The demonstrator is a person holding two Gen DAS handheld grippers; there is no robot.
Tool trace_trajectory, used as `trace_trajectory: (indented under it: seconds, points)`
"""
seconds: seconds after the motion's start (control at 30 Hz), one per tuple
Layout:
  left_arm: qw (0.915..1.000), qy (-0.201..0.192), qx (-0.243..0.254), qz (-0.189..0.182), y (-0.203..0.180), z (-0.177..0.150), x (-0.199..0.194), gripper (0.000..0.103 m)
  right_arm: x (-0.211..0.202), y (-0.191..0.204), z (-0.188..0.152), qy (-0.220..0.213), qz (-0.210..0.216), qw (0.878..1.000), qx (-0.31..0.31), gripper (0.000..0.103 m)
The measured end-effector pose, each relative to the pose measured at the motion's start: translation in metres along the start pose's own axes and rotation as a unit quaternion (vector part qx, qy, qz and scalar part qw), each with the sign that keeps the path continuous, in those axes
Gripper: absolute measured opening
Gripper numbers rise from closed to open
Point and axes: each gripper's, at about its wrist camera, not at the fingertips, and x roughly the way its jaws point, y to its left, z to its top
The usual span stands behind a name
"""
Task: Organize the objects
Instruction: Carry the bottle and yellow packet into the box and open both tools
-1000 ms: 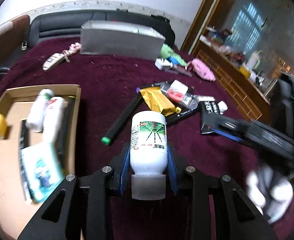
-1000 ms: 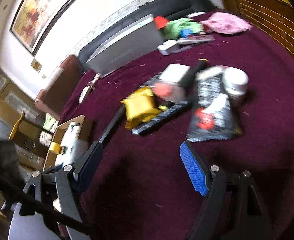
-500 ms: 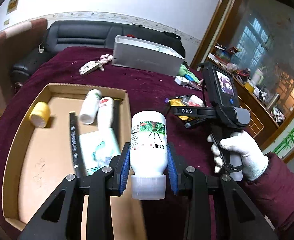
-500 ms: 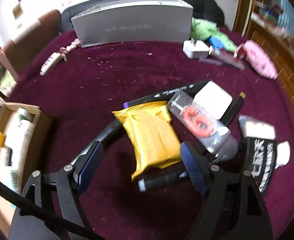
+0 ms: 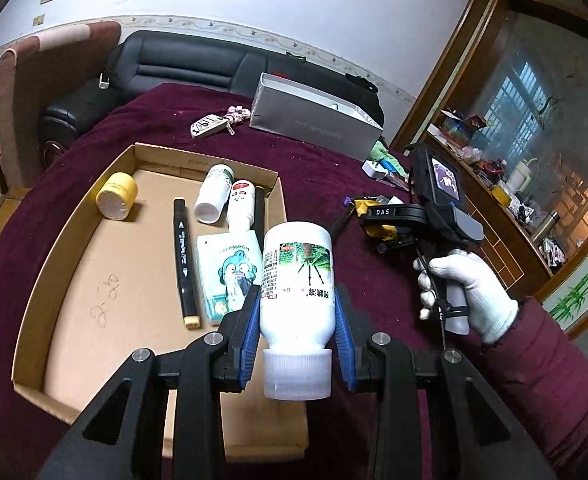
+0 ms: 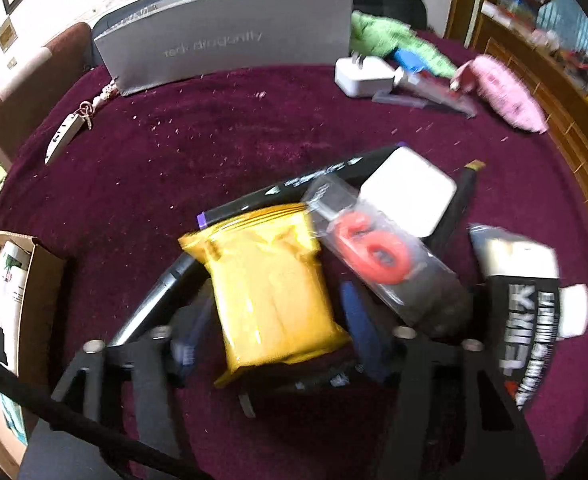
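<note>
A white bottle (image 5: 298, 272) with a ribbed cap sits between the blue pads of my left gripper (image 5: 297, 320), which is shut on it over the right edge of the cardboard box (image 5: 74, 280). In the box lie a yellow tape roll (image 5: 116, 196), a black marker (image 5: 184, 264), two white bottles (image 5: 214, 194) and a teal packet (image 5: 230, 272). My right gripper (image 6: 274, 328) points down over a yellow packet (image 6: 270, 280). Its jaws are closing, one pad at each side of the packet. A white-gloved hand (image 5: 470, 292) holds that gripper.
Around the yellow packet lie black markers (image 6: 318, 176), a clear bag with a red ring (image 6: 374, 256), a white square block (image 6: 410, 196) and a black packet (image 6: 530, 320). Farther back are a grey box (image 6: 230, 44), a white charger (image 6: 364, 76), a pink pouch (image 6: 502, 92) and keys (image 6: 64, 136).
My left gripper carried the bottle left, from above the cloth to the box. My right gripper swung down over the yellow packet and its jaws narrowed around it.
</note>
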Motion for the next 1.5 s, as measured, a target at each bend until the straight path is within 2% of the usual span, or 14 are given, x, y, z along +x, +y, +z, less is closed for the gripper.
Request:
trace_trajectory:
  seconds: [0.07, 0.2, 0.4, 0.5, 0.57, 0.63, 0.73, 0.83, 0.93, 1.07, 1.23, 1.5]
  points:
    - [1.0, -0.004, 0.002, 0.005, 0.001, -0.002, -0.006, 0.029, -0.003, 0.003, -0.002, 0.0, -0.008, 1.0, -0.014, 0.043]
    - [0.9998, -0.009, 0.001, 0.019, 0.008, 0.001, -0.014, 0.029, -0.028, -0.006, -0.012, -0.004, 0.019, 1.0, -0.002, 0.043]
    - [0.9981, -0.022, 0.017, 0.056, 0.018, 0.015, -0.027, 0.029, -0.097, 0.0, -0.02, -0.027, 0.105, 0.994, -0.005, 0.043]
    - [0.9958, -0.036, 0.031, 0.078, 0.021, 0.031, -0.036, 0.029, -0.142, 0.021, -0.012, -0.048, 0.161, 0.986, -0.015, 0.043]
    - [0.9938, -0.041, 0.038, 0.095, 0.027, 0.044, -0.038, 0.029, -0.173, 0.037, -0.001, -0.066, 0.207, 0.976, -0.017, 0.043]
    - [0.9925, -0.035, 0.036, 0.111, 0.039, 0.057, -0.034, 0.029, -0.201, 0.059, 0.013, -0.077, 0.257, 0.963, -0.016, 0.044]
    - [0.9915, -0.014, 0.025, 0.127, 0.06, 0.063, -0.02, 0.029, -0.215, 0.096, 0.03, -0.077, 0.288, 0.954, -0.022, 0.044]
    - [0.991, 0.017, 0.009, 0.132, 0.081, 0.054, 0.004, 0.029, -0.189, 0.137, 0.031, -0.041, 0.293, 0.954, -0.038, 0.044]
    - [0.9909, 0.046, -0.012, 0.126, 0.102, 0.044, 0.032, 0.029, -0.135, 0.169, 0.022, 0.015, 0.297, 0.954, -0.038, 0.044]
    - [0.9892, 0.063, -0.022, 0.131, 0.113, 0.037, 0.051, 0.029, -0.072, 0.198, 0.007, 0.067, 0.285, 0.956, -0.033, 0.044]
    - [0.9894, 0.065, -0.028, 0.127, 0.123, 0.038, 0.059, 0.029, -0.026, 0.22, 0.009, 0.086, 0.264, 0.96, -0.034, 0.044]
    - [0.9909, 0.06, -0.037, 0.115, 0.122, 0.038, 0.058, 0.029, -0.011, 0.245, 0.004, 0.087, 0.243, 0.963, -0.071, 0.044]
